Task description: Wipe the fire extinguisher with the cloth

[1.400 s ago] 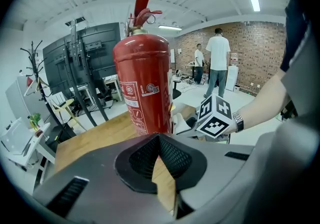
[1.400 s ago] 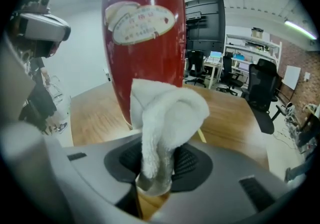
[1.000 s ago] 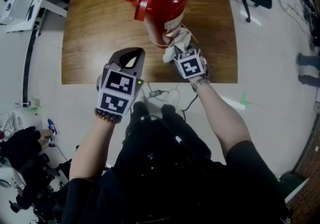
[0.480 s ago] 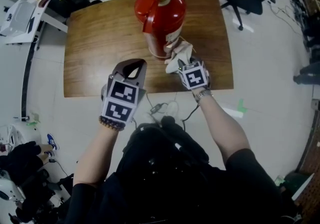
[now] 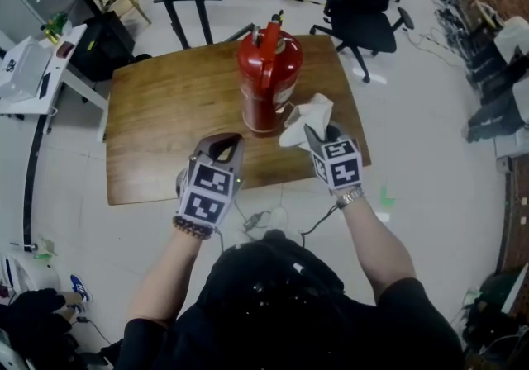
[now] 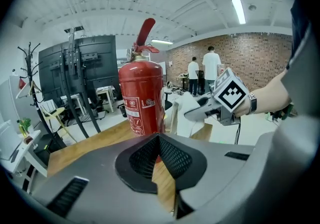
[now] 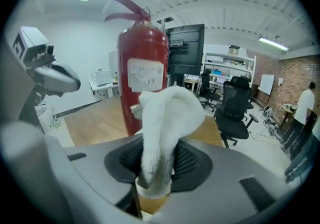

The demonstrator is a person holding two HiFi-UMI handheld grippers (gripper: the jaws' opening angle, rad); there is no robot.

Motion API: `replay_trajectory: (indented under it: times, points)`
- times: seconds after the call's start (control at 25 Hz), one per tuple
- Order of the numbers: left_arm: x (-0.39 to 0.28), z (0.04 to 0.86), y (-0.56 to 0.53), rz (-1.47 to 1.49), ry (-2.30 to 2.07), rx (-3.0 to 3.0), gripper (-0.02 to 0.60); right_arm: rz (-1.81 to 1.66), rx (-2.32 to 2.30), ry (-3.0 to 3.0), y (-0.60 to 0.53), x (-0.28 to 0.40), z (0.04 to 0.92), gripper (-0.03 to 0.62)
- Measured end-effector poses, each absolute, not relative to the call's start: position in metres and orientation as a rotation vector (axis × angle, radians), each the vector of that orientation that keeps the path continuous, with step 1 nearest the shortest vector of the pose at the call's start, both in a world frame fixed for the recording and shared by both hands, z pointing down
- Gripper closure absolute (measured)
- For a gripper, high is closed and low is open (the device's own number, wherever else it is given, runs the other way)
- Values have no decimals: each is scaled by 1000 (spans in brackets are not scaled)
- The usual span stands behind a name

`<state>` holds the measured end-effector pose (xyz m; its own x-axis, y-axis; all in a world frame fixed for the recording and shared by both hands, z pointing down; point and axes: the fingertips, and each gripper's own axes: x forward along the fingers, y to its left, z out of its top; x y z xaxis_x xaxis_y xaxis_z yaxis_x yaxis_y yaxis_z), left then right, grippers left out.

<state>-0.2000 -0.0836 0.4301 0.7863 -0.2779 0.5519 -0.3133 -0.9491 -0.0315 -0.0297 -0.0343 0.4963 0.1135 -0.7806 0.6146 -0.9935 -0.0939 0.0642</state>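
Left gripper: the left gripper (image 5: 220, 142) hovers over the near edge of the table, jaws clenched together with nothing between them, tips aimed at the foot of the cylinder.
Table: the brown wooden table (image 5: 157, 112) carries only the task item; its surface is otherwise bare.
Fire extinguisher: the red cylindrical metal fire extinguisher (image 5: 266, 83) stands upright toward the far middle of the table, long axis vertical, lever and handle on top, pale label facing the grippers.
Cloth: the white soft cloth (image 7: 167, 113) rises from the right jaws, its free end folded over toward the cylinder. In the head view it lies just beside the right flank; contact cannot be confirmed.
Right gripper: the right gripper (image 5: 316, 134) grasps the lower part of the cloth between its pads, on the near right of the cylinder.
Governing relation: the fire extinguisher lies ahead and slightly left of the right fingers. The right gripper is the nearer one and carries the cloth.
Next move (judgement): press the cloth leftward onto the wall, then stroke along the vertical axis; the left gripper is free to steady the body.
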Motion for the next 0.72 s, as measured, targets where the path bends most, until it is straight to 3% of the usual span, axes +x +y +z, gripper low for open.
replay_trajectory:
  times: [0.36,0.72]
  points:
    - [-218,415,-77,800,-419,2948,581,283,2057,-1768,-42,-50,351,467]
    - [-221,387,-77,747,-499,2983,581,107,1991,-1830,-68,-52,282,467]
